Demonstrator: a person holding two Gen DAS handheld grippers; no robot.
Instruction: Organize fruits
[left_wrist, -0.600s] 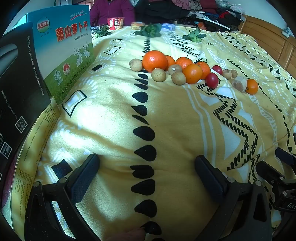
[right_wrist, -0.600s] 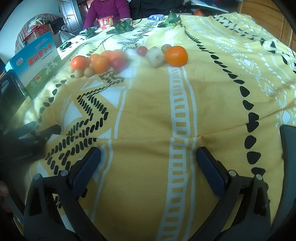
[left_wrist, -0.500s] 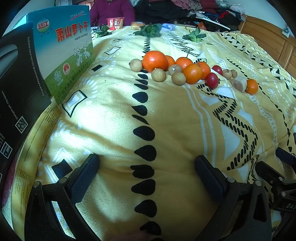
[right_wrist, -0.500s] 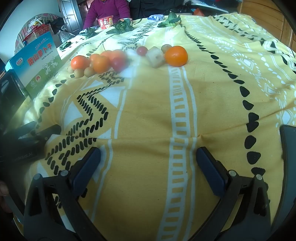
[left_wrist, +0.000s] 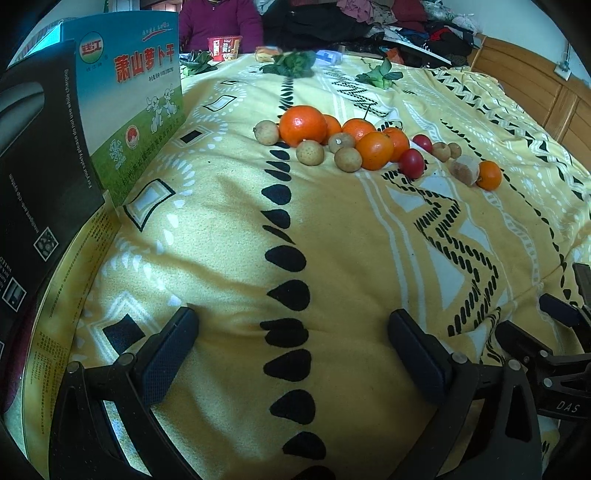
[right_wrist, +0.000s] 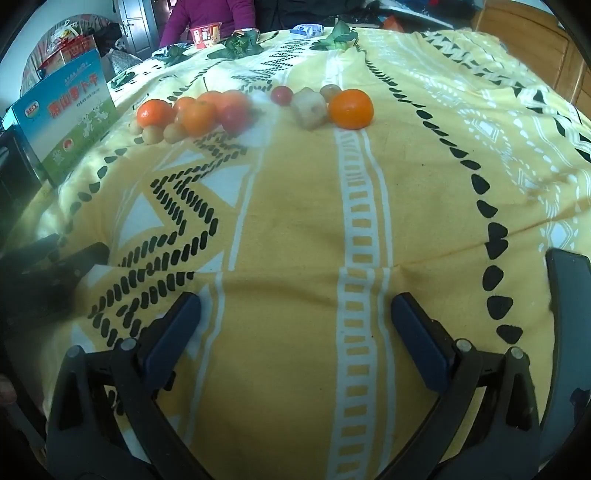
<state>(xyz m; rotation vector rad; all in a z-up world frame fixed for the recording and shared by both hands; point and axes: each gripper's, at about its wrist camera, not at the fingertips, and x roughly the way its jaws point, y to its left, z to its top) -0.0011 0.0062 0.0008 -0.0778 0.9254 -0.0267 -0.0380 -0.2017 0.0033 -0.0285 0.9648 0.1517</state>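
left gripper has its jaws spread wide, nothing between the pads, hovering low over the near part of the yellow patterned blanket. right gripper is the same: jaws at full spread, empty, angled down at bare blanket near the near edge.

and the fruit sits well ahead of both, strung in a loose row across the middle of the blanket. at the left end the largest orange touches a small tan longan, with more oranges and longans bunched just beside it. next come two red cherry tomatoes, then a pale knobbly chunk touching the lone small orange at the right end.

a blue-green printed box stands along the blanket's left edge, a black box in front of it. leafy greens lie at the far edge, beyond them a person in a purple top.
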